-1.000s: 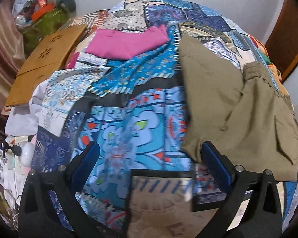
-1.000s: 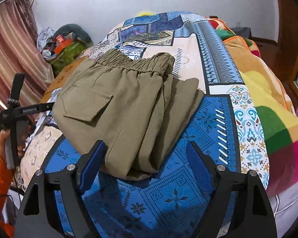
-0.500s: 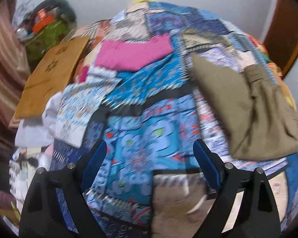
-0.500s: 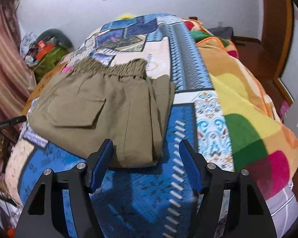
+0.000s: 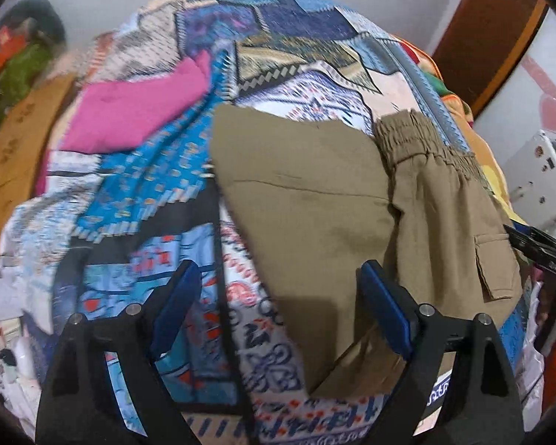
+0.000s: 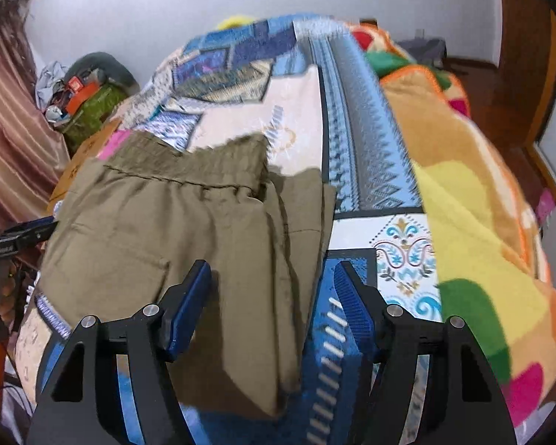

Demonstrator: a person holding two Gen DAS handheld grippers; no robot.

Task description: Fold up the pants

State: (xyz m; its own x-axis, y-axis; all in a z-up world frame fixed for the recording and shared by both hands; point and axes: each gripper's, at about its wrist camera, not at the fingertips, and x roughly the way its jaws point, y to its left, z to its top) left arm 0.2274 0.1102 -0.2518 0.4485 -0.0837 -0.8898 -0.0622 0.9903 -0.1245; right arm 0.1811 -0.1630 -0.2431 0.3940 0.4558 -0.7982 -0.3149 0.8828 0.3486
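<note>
Olive-green pants point(image 5: 315, 200) lie folded on the patterned bedspread point(image 5: 159, 170), elastic waistband point(image 5: 422, 144) at the far right and a flap pocket point(image 5: 493, 263) on top. My left gripper point(image 5: 278, 296) is open, its fingers straddling the near corner of the pants without closing on it. In the right wrist view the pants point(image 6: 159, 237) fill the left centre. My right gripper point(image 6: 272, 293) is open over their near right edge, the folded layers between its fingers.
A folded pink garment point(image 5: 137, 107) lies on the bed beyond the pants. A brown cardboard piece point(image 5: 15, 148) leans at the left. A colourful fleece blanket point(image 6: 474, 230) covers the bed's right side. Clutter point(image 6: 81, 92) and a curtain stand at the left wall.
Both grippers have moved in over the pants. The left has swung right, so the pants' corner now lies between its fingers. The right gripper has narrowed and dropped over the folded edge.
</note>
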